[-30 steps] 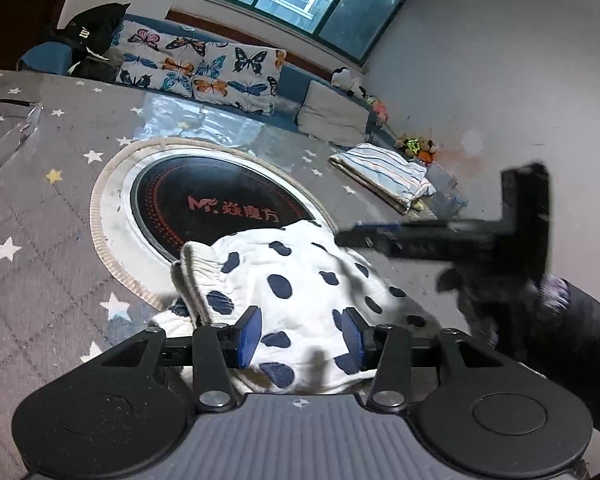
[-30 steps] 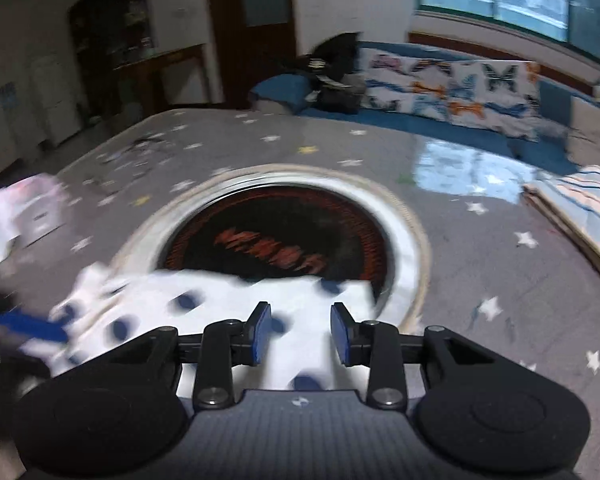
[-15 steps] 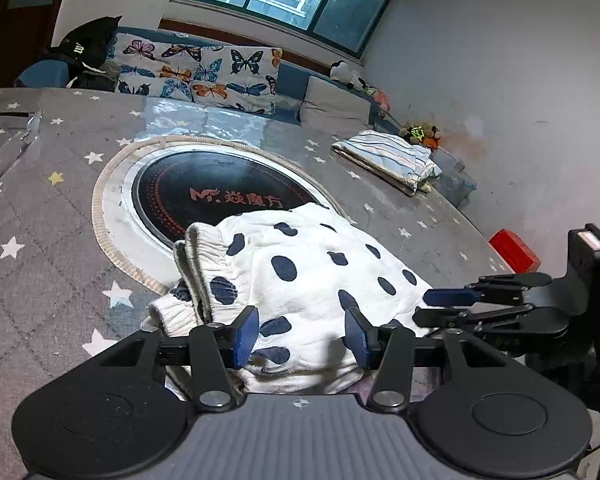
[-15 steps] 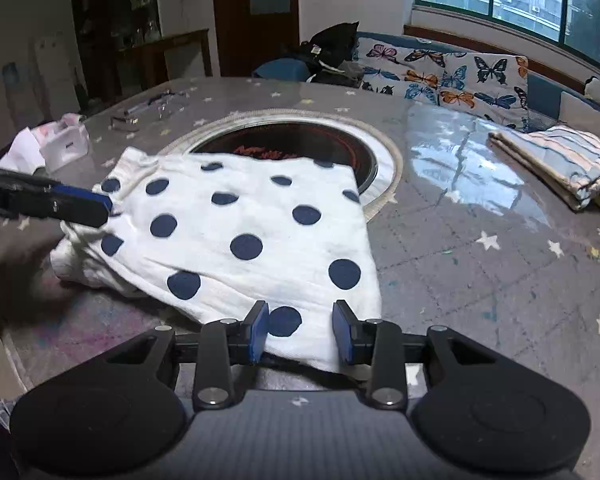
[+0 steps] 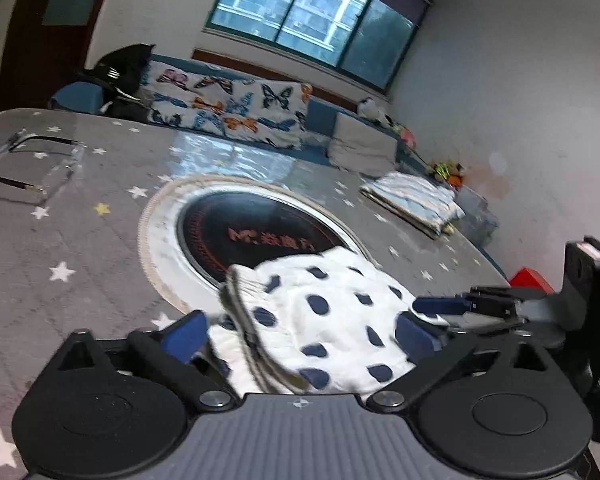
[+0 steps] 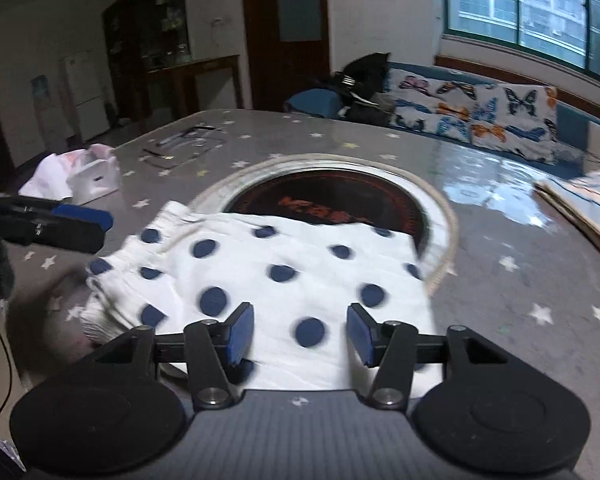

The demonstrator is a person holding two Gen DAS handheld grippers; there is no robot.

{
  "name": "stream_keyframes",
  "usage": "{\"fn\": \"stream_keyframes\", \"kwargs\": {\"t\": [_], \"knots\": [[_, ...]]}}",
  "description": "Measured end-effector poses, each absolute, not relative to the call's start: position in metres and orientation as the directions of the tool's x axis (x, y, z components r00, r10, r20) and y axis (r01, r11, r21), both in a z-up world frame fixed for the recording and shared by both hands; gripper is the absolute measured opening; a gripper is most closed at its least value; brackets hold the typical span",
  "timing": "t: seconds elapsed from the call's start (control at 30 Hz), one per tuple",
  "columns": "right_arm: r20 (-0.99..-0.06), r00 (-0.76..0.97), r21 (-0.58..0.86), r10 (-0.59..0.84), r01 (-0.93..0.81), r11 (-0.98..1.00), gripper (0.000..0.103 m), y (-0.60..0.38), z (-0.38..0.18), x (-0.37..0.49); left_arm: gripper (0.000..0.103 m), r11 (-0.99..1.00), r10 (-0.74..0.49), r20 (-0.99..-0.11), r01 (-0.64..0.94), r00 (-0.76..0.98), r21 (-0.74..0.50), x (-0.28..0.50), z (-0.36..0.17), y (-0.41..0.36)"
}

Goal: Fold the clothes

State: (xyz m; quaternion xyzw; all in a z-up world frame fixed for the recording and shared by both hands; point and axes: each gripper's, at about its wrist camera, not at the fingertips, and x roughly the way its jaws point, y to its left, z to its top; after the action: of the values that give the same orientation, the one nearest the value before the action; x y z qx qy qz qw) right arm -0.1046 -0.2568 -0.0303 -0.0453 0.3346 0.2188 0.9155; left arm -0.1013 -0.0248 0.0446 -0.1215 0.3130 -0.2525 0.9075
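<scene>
Both tools just spread wide, releasing white navy-dotted garment (image 6: 260, 276); lies folded, ribbed hem stacked left.

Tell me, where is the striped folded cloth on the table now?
The striped folded cloth lies at the table's far right edge in the right wrist view, right of the round black cooktop, apart from the polka-dot garment.
</scene>
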Motion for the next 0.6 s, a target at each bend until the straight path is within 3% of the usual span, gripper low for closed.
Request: {"fn": "stream_keyframes", "kwargs": {"t": [0.13,0.33,0.47,0.6], "knots": [[-0.629,0.667,0.054,0.399,-0.474,0.879,0.068,-0.24,-0.034,-0.105,0.103,0.85,-0.517,-0.485,0.356,0.706,-0.388,-0.099,0.048,-0.017],[-0.644,0.648,0.043,0.407,-0.5,0.865,0.071,-0.231,-0.041,-0.109,0.103,0.845,-0.517,-0.459,0.344,0.723,-0.409,-0.092,0.056,-0.015],[-0.579,0.696,0.077,0.425,-0.473,0.878,0.077,-0.25,-0.023,-0.117,0.103,0.854,-0.502,-0.486,0.322,0.716,-0.408,-0.09,0.053,-0.014],[-0.598,0.685,0.047,0.417,-0.489,0.871,0.078,-0.262,-0.015,-0.13,0.103,0.864,-0.484,-0.515,0.292,0.707,-0.411,-0.092,0.043,-0.012]]}}
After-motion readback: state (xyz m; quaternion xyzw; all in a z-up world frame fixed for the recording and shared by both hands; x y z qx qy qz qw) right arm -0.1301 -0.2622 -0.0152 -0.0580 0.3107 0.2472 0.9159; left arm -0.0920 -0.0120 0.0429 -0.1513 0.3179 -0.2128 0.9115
